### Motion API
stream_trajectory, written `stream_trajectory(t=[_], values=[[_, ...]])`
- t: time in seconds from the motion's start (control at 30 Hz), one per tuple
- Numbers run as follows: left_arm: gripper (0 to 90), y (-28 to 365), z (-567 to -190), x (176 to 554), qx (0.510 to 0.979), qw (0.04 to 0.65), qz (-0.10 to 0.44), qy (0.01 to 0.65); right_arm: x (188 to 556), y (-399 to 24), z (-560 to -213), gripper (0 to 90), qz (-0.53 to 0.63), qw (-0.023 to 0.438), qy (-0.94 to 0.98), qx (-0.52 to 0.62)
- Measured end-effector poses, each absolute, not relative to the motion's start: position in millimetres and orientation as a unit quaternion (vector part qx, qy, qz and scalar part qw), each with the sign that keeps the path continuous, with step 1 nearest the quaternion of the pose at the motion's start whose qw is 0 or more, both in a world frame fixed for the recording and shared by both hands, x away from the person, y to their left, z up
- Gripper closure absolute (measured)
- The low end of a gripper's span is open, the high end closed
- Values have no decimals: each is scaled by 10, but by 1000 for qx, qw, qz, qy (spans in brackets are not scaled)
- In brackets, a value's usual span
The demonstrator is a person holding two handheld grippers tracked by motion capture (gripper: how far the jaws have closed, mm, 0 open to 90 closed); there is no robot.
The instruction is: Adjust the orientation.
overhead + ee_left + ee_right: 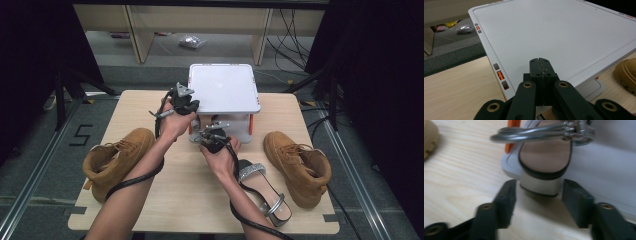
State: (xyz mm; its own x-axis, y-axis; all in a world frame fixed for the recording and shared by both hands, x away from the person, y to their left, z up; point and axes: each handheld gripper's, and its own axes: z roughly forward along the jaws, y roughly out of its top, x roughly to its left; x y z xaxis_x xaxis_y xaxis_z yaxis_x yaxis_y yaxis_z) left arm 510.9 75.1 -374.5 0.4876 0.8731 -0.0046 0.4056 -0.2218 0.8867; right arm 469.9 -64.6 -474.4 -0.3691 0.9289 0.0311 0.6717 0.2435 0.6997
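At the front of the white box (pixel 223 88), a silver sandal (pixel 544 157) lay heel-out in its lower shelf, between the right gripper (pixel 537 202)'s parted, non-touching jaws. The left gripper (pixel 541 65), shut and empty, hovered over the lid.

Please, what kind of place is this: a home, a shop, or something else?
Probably a lab or recording workspace, not a home. A small wooden table stands on grey carpet between metal floor rails, loose cables trail at the back, and a person works with a hand-held gripper in each hand.
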Motion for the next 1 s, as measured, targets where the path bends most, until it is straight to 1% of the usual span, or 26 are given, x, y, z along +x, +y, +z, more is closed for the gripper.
stream_trajectory(t=[0.03, 0.1, 0.13, 0.4, 0.53, 1.0], values=[[897, 756, -3744, 5108, 740, 445, 263, 431, 4717, -659, -4757, 361, 320, 209, 765, 517], [897, 752, -3746, 5109, 737, 448, 262, 432, 4748, -647, -4797, 290, 321, 213, 756, 530], [897, 752, -3746, 5109, 737, 448, 262, 432, 4748, -647, -4797, 290, 321, 213, 756, 530], [897, 753, -3745, 5110, 738, 448, 261, 432, 4902, -589, -4854, 327, 319, 215, 749, 539], [897, 754, -3747, 5108, 737, 449, 262, 432, 4960, -525, -4880, 405, 317, 222, 750, 537], [897, 756, -3748, 5111, 738, 449, 262, 430, 5002, -527, -4883, 414, 331, 220, 752, 525]])
